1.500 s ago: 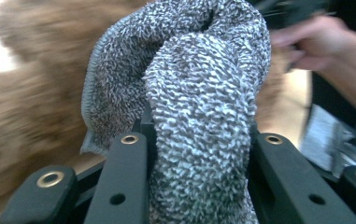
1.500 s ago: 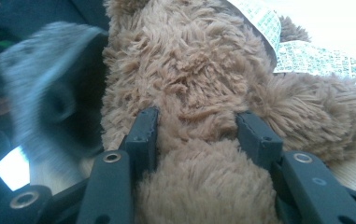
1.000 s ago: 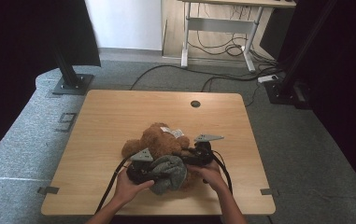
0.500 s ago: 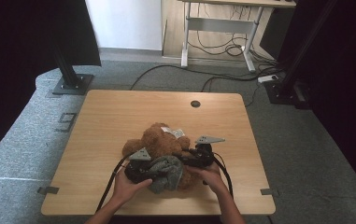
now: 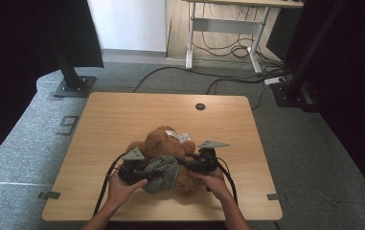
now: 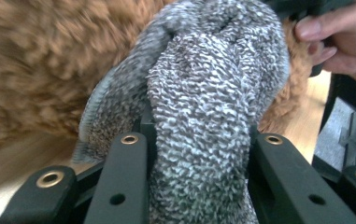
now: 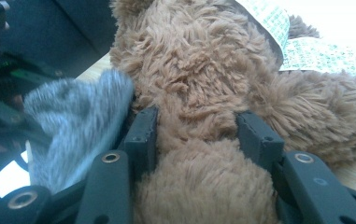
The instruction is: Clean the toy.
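A brown plush teddy bear [image 5: 163, 143] lies on the wooden table [image 5: 122, 115], near its front edge. A grey knitted garment [image 5: 163, 171] is bunched over the bear's near end. My left gripper [image 5: 144, 173] is shut on that grey knit [image 6: 203, 121], whose fabric bulges between the two black jaws. My right gripper [image 5: 192, 165] is shut on a furry part of the bear [image 7: 194, 116], squeezed between its jaws; the grey knit [image 7: 68, 121] shows to its left. White fabric labels [image 5: 180, 136] stick out of the bear's far side.
A round cable hole [image 5: 199, 106] sits near the table's far edge. Black stand bases rest on the grey carpet at the far left [image 5: 72, 86] and far right [image 5: 290, 93]. A desk frame with cables [image 5: 223, 43] stands beyond.
My left hand has shifted slightly with the grey knit, which now sits bunched a little differently over the bear. The right hand has stayed put.
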A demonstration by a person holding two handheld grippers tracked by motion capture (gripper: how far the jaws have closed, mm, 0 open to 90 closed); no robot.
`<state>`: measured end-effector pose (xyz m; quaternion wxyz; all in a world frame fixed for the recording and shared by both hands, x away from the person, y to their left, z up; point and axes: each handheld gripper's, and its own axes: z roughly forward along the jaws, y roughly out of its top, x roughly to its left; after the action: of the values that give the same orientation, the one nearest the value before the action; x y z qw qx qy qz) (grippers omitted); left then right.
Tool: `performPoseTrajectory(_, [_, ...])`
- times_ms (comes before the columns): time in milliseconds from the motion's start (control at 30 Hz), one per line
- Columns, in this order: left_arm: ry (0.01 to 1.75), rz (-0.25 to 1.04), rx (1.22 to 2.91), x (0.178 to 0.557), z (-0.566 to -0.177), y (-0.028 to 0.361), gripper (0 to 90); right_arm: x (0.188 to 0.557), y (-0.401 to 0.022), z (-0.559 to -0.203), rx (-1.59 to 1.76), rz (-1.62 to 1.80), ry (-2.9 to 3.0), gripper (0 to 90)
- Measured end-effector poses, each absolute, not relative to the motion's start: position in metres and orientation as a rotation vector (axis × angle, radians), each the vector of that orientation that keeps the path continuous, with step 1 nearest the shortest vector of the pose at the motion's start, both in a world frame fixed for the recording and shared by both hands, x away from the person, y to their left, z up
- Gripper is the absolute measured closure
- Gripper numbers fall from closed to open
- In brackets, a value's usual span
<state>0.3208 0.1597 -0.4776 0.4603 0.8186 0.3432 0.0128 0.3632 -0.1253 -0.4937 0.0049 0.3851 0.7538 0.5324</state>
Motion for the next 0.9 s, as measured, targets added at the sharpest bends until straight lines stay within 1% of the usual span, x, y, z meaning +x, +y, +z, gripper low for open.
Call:
performPoseTrajectory(100, [0.826,0.042,2.010,0.318,-0.473,0.159,66.8,0.364,-0.127,-0.491,1.189,1.675,2.373,52.4])
performPoseTrajectory(167, [0.821,0.040,2.014,0.317,-0.473,0.157,66.8,0.365,-0.136,-0.487,1.217,1.710,2.342,54.6])
performPoseTrajectory(267, [0.828,0.037,2.017,0.318,-0.475,0.157,66.7,0.364,-0.151,-0.484,1.237,1.728,2.304,54.3])
performPoseTrajectory(433, [0.832,0.029,2.010,0.319,-0.475,0.157,66.7,0.361,-0.176,-0.483,1.300,1.725,2.278,46.9])
performPoseTrajectory(567, [0.820,0.020,2.007,0.319,-0.474,0.153,66.7,0.358,-0.192,-0.489,1.371,1.729,2.286,45.3])
performPoseTrajectory(633, [0.809,0.018,2.009,0.318,-0.472,0.150,66.6,0.357,-0.197,-0.492,1.402,1.738,2.311,46.3])
performPoseTrajectory(700, [0.794,0.018,2.007,0.316,-0.469,0.146,66.7,0.357,-0.199,-0.495,1.414,1.756,2.333,49.9])
performPoseTrajectory(900, [0.727,0.013,2.000,0.308,-0.457,0.132,66.6,0.355,-0.188,-0.498,1.414,1.788,2.353,54.0])
